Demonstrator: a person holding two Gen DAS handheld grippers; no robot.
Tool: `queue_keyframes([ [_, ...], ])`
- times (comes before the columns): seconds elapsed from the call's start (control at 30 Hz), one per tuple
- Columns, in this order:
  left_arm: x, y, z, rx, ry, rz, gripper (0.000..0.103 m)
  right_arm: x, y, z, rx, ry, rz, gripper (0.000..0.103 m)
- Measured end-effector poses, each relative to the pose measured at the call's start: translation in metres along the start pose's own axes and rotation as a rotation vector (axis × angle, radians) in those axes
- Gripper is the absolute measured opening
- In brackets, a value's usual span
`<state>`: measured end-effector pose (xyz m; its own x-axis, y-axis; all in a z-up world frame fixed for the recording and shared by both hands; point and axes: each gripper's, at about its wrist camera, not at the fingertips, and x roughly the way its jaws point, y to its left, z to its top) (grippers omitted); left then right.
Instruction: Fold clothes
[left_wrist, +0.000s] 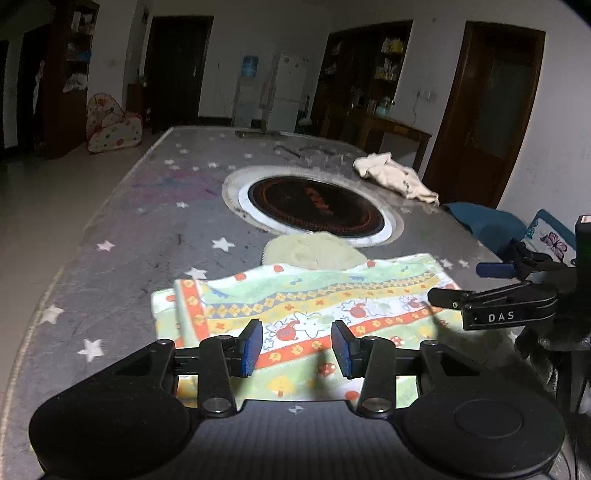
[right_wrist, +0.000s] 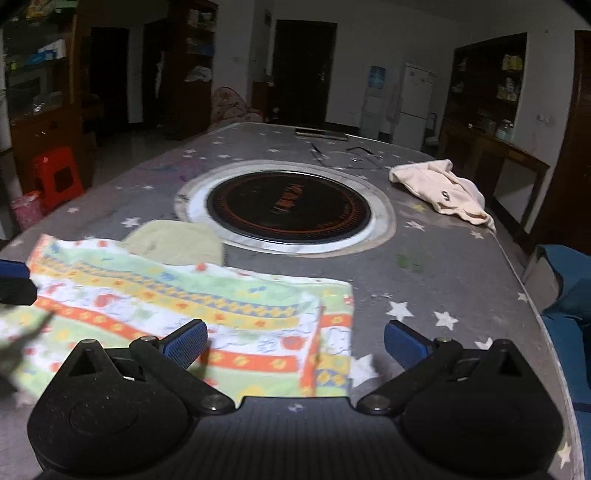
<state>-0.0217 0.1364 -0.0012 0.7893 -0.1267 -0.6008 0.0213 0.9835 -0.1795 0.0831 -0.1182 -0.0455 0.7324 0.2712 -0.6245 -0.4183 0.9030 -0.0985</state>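
A colourful patterned cloth (left_wrist: 314, 306) (right_wrist: 207, 306) lies folded flat on the grey star-print table cover (left_wrist: 122, 236) (right_wrist: 443, 258), near the front edge. A pale green garment (left_wrist: 314, 251) (right_wrist: 177, 240) pokes out from under its far side. A cream garment (left_wrist: 395, 177) (right_wrist: 439, 192) lies crumpled at the far right. My left gripper (left_wrist: 297, 347) hovers open over the patterned cloth, nothing between its blue pads. My right gripper (right_wrist: 295, 343) stands wide open above the cloth's right edge, holding nothing; it also shows in the left wrist view at the right (left_wrist: 458, 284).
A round black cooktop (left_wrist: 314, 206) (right_wrist: 288, 210) with a white ring is set into the middle of the table. A blue cushion or seat (left_wrist: 484, 221) (right_wrist: 569, 288) sits off the right edge. A red stool (right_wrist: 57, 177) stands on the floor at the left.
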Motion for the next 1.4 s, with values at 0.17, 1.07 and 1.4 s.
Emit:
queue_keyframes([
  [0.17,0.020,0.010,-0.007,-0.007,0.046,0.028,0.044,0.012,-0.023,-0.010,0.016,0.036,-0.068,0.103],
  [1.07,0.026,0.044,0.025,-0.082,-0.007,0.093,0.045,0.026,-0.022,0.032,-0.006,-0.007,-0.025,0.103],
  [1.4,0.039,0.053,0.022,-0.081,0.031,0.113,0.045,0.061,-0.011,0.031,-0.006,0.041,-0.032,0.103],
])
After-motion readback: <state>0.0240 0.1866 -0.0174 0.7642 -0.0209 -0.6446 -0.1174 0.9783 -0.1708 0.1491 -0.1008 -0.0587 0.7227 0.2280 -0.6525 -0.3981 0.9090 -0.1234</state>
